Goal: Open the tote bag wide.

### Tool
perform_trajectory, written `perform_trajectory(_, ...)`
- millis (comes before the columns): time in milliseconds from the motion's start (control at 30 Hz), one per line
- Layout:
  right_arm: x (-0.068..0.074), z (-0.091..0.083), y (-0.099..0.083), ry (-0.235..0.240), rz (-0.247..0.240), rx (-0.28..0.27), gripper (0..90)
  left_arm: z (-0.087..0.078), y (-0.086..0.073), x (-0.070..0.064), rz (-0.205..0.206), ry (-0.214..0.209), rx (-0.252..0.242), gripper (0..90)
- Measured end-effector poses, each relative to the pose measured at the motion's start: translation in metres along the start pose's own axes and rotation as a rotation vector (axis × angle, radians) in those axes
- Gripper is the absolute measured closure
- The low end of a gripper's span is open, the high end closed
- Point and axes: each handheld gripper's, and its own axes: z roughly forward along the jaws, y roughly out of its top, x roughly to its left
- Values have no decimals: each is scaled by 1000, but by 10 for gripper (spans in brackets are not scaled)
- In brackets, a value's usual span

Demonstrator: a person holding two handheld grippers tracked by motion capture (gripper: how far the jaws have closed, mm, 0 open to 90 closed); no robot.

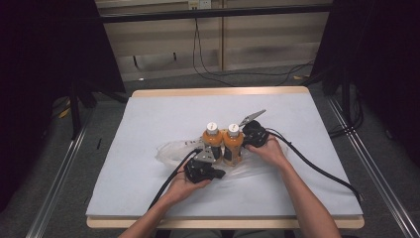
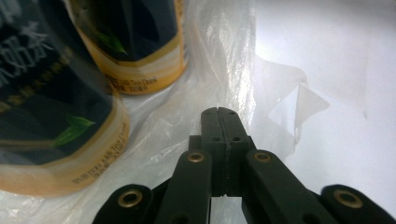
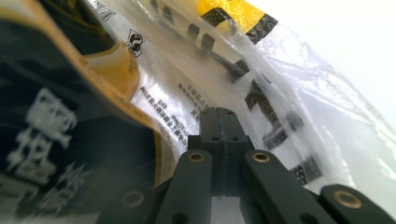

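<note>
1. Near the middle of the high view, two orange bottles with white caps stand side by side on the white table cover: the left bottle and the right bottle, touching or as good as touching.
2. Both stand on a clear plastic bag that's spread flat and crinkly under them, poking out to the left and lower right of the bottles.
3. Left gripper sits just below and left of the left bottle, held in the person's left hand, cable trailing toward the bottom of the frame.
4. Right gripper is right up against the right bottle's right side, right hand wrapped around it, grey plate sticking up toward upper right.
5. From the left gripper view, its jaws are pressed together, tips lying on the bag. Can't tell if any film is caught between them. The two bottles fill the upper left, dark labels with yellow bands.
6. Right gripper view: jaws also pressed flat together, tips against the bag with its printed text, a bottle label looming at the left. Whether they pinch plastic, can't tell.
</note>
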Motion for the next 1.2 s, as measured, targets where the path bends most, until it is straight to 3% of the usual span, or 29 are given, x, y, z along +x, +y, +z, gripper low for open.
perform_trajectory(100, -1, 1, 2, -22, -7, 2, 900, 0, -1, -2, 6, -24, -7, 900)
perform_trajectory(133, -1, 2, 3, -29, -4, 1, 900, -1, 0, -3, 13, -16, 12, 900)
perform_trajectory(167, -2, 3, 4, -26, -8, -6, 900, 1, -2, -4, 18, -36, -15, 900)
perform_trajectory(333, -5, 8, 11, -47, -8, -2, 900, 0, -1, -7, 31, -27, 5, 900)
perform_trajectory(467, -9, 13, 16, -64, -2, -11, 900, 1, -3, -8, 33, -36, -19, 900)
perform_trajectory(533, -9, 16, 19, -83, 3, -15, 900, 0, -2, -10, 38, -24, 6, 900)
perform_trajectory(567, -10, 16, 20, -81, 16, -13, 900, 1, -2, -10, 37, -32, -17, 900)
perform_trajectory(667, -13, 20, 23, -72, 18, -24, 900, 1, -2, -11, 41, -41, -18, 900)
perform_trajectory(700, -15, 20, 23, -69, 22, -24, 900, 1, -1, -12, 44, -35, 2, 900)
perform_trajectory(767, -16, 21, 26, -73, 48, -17, 900, 2, -2, -14, 46, -48, -12, 900)
perform_trajectory(1033, -25, 31, 38, -95, 50, -19, 900, 1, -1, -16, 54, -60, 2, 900)
perform_trajectory(1200, -33, 35, 40, -92, 91, -45, 900, 2, -1, -16, 57, -71, -1, 900)
